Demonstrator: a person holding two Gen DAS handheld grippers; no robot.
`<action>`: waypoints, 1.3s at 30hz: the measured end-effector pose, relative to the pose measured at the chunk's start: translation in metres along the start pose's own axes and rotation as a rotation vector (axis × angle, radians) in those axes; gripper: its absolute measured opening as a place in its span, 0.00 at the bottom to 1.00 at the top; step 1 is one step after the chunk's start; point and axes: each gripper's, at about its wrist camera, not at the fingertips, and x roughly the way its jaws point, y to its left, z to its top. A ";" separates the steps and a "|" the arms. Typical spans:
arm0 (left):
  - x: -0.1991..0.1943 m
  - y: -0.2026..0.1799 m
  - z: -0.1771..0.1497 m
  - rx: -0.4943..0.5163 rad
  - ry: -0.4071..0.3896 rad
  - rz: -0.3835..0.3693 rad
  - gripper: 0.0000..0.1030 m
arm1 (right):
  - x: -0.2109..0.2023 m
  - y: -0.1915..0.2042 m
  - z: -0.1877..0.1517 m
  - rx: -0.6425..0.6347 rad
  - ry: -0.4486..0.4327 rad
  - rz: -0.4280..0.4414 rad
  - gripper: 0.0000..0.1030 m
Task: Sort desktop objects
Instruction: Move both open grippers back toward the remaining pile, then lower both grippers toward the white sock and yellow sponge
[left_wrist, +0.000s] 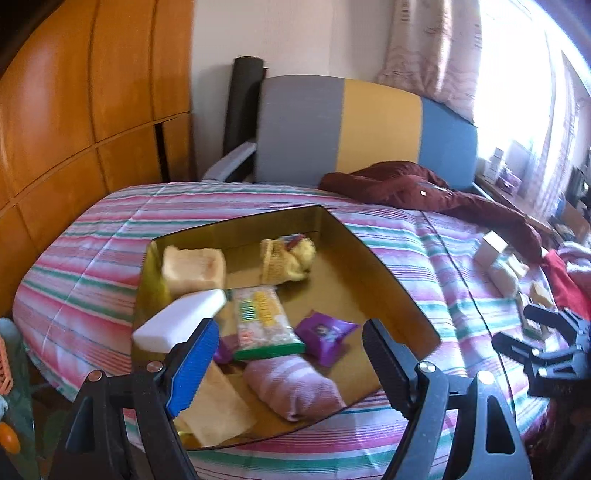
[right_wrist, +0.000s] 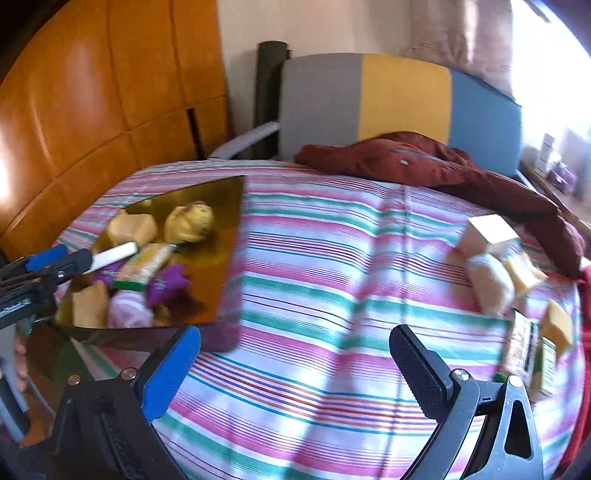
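While both grippers' fingers stand apart and empty, the right gripper (right_wrist: 295, 373) is nearer the unsorted pile (right_wrist: 513, 280) at right; gold box (left_wrist: 369, 258) under left gripper (left_wrist: 291, 365).

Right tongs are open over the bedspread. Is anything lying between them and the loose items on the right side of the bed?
Nothing visible. Between the right tongs and the loose items there is only bare striped bedspread; the gold box sits off left.
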 end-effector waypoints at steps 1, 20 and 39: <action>0.000 -0.004 0.000 0.011 -0.002 -0.008 0.80 | -0.001 -0.005 0.000 0.006 0.004 -0.009 1.00; 0.009 -0.090 0.001 0.200 0.061 -0.215 0.80 | -0.053 -0.191 -0.031 0.468 0.089 -0.308 1.00; 0.032 -0.152 0.004 0.285 0.151 -0.341 0.80 | -0.050 -0.278 -0.032 0.628 0.129 -0.318 1.00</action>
